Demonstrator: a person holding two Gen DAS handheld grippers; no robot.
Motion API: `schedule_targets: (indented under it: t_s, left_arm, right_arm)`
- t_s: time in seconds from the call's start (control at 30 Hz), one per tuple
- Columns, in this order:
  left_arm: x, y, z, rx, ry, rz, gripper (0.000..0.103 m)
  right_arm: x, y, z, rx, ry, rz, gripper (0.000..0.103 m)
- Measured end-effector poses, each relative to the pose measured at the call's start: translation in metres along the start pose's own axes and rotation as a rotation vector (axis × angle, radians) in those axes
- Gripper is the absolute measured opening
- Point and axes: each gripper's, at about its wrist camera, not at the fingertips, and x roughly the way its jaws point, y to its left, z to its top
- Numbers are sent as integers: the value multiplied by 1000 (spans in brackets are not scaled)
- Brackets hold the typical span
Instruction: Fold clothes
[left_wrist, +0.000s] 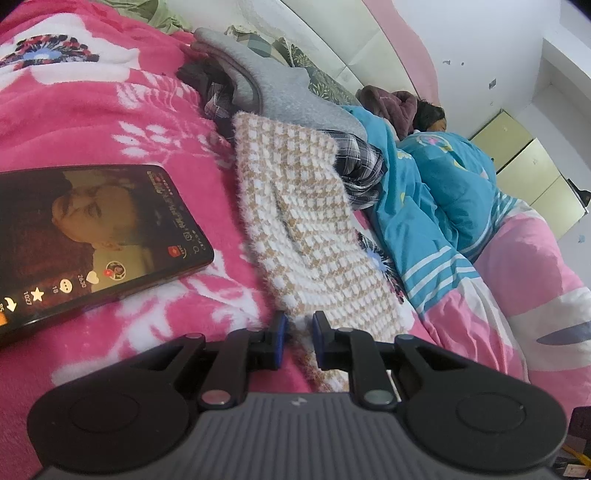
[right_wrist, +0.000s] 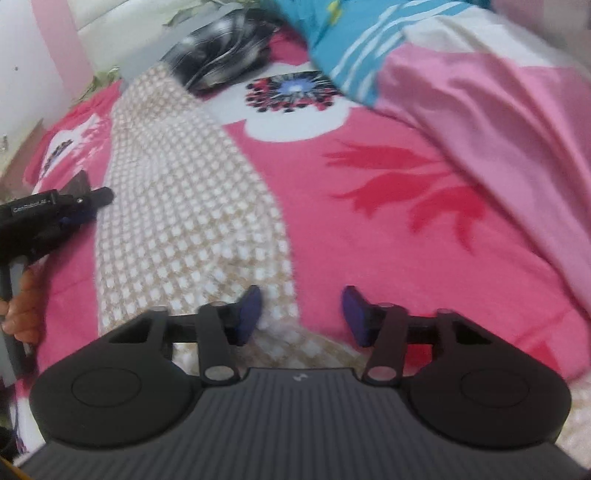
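Observation:
A fuzzy beige-and-white houndstooth garment (left_wrist: 306, 229) lies stretched out along the pink flowered blanket (left_wrist: 92, 122). My left gripper (left_wrist: 298, 328) is at its near end, jaws nearly together with the fuzzy edge pinched between the blue pads. Seen from the right wrist, the same garment (right_wrist: 177, 206) runs away from me, with the left gripper (right_wrist: 88, 206) at its left edge, held by a hand (right_wrist: 18, 306). My right gripper (right_wrist: 301, 314) is open above the garment's near right edge, with nothing between its fingers.
A lit phone (left_wrist: 92, 236) lies on the blanket left of the garment. A plaid shirt (left_wrist: 358, 166) and a grey garment (left_wrist: 291, 96) are heaped at its far end. A person (left_wrist: 406, 107) lies under a blue and pink quilt (left_wrist: 443, 192) on the right.

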Motion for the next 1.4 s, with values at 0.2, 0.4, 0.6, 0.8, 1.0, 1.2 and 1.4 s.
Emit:
schedule_targets:
  t_s: [0.2, 0.4, 0.6, 0.8, 1.0, 1.2, 1.4]
  left_arm:
    - [-1, -2, -2, 15, -8, 5, 17]
    - [-2, -5, -4, 36, -18, 22, 17]
    - [-7, -3, -4, 35, -28, 28, 18]
    - [-7, -4, -3, 14, -25, 34, 18]
    - [-8, -4, -4, 13, -29, 38, 19]
    - [-5, -5, -4, 17, -32, 41, 19]
    - [-3, -5, -3, 16, -31, 40, 19]
  right_arm:
    - [-11, 55, -4, -246, -85, -143, 3]
    - [13, 71, 0, -368, -194, -346, 3]
    - [-6, 30, 7, -116, -264, -360, 12]
    - [-106, -33, 6, 229, -418, -349, 19]
    - [-87, -17, -30, 22, -166, -264, 34]
    - [-58, -18, -23, -139, -10, -207, 60]
    - [-34, -32, -16, -105, 109, -140, 46]
